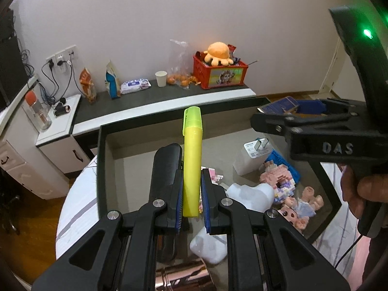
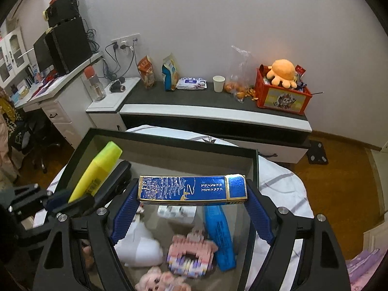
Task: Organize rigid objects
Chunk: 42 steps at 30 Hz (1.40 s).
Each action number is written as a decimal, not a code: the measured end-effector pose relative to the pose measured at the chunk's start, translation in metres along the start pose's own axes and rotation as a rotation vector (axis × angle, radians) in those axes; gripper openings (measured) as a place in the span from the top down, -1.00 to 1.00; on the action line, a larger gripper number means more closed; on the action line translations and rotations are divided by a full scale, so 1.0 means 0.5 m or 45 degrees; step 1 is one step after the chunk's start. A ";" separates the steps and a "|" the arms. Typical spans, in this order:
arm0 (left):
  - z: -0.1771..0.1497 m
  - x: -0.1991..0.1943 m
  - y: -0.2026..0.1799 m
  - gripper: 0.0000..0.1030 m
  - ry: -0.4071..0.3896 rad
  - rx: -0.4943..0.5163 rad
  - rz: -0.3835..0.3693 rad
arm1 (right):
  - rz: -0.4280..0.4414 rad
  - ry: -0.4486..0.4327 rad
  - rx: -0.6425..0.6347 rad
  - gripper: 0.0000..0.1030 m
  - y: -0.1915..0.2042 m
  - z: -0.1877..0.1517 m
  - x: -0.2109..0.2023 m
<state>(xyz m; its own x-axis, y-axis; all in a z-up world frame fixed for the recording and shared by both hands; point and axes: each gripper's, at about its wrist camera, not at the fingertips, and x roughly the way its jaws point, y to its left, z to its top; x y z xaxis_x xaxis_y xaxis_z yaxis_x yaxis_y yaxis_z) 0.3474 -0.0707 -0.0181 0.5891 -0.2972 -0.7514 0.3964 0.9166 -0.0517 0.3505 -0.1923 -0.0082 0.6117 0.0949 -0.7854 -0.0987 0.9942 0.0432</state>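
1. A smooth, chunky yellow highlighter [image 1: 192, 160] stands upright, its capped end uppermost, above the dark-rimmed box [image 1: 101, 169].
2. The glossy blue carton [image 2: 192, 190], flat and rectangular, hangs over the same box.
3. The left claw [image 1: 191, 194] is closed tight on the highlighter.
4. The right claw [image 2: 192, 208] stands wide, its ribbed blue pads [image 2: 123, 218] pressing the carton's two ends.

The doll [image 2: 157, 280] is blurred and cut off by the bottom edge; the copper cylinder [image 1: 184, 277] is cut off likewise, half hidden behind the left tongs [image 1: 191, 189].
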 end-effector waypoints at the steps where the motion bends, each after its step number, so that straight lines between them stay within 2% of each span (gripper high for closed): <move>1: 0.001 0.006 -0.001 0.75 0.006 0.003 -0.001 | 0.003 0.013 0.004 -0.61 -0.004 0.004 0.011; 14: 0.003 0.036 -0.014 0.71 0.059 0.045 0.035 | -0.002 0.166 0.012 -0.62 -0.013 0.013 0.100; 16: 0.003 0.036 -0.012 0.50 0.061 0.038 0.046 | 0.013 0.180 0.024 -0.64 -0.016 0.010 0.106; 17: 0.002 0.034 -0.010 0.17 0.055 0.031 0.054 | 0.013 0.178 0.030 -0.64 -0.016 0.010 0.105; 18: 0.002 0.032 -0.008 -0.27 0.047 0.023 0.061 | 0.012 0.178 0.033 -0.64 -0.017 0.009 0.104; 20: 0.001 0.019 -0.002 -0.63 0.009 -0.001 0.066 | 0.016 0.180 0.027 -0.74 -0.015 0.007 0.099; 24: 0.001 0.004 0.002 -0.80 0.000 -0.019 0.062 | 0.021 0.171 0.026 -0.84 -0.012 0.009 0.090; 27: 0.001 -0.012 0.003 -0.91 -0.011 -0.034 0.091 | 0.058 0.137 0.069 -1.00 -0.018 0.009 0.073; 34: -0.010 -0.072 0.007 -0.99 -0.076 -0.081 0.143 | 0.161 0.058 0.175 -1.00 -0.031 0.010 0.011; 38: -0.021 -0.115 0.004 -0.99 -0.101 -0.123 0.178 | 0.190 -0.017 0.201 -1.00 -0.029 0.002 -0.046; 42: -0.041 -0.162 -0.004 -0.99 -0.131 -0.142 0.245 | 0.273 -0.073 0.237 -1.00 -0.029 -0.024 -0.112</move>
<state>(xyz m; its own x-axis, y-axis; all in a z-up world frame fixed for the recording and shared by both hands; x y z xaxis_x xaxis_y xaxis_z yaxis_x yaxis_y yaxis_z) 0.2847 -0.0430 0.0292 0.7169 -0.1350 -0.6839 0.1933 0.9811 0.0089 0.3082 -0.2127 0.0276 0.6364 0.3011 -0.7101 -0.0878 0.9429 0.3212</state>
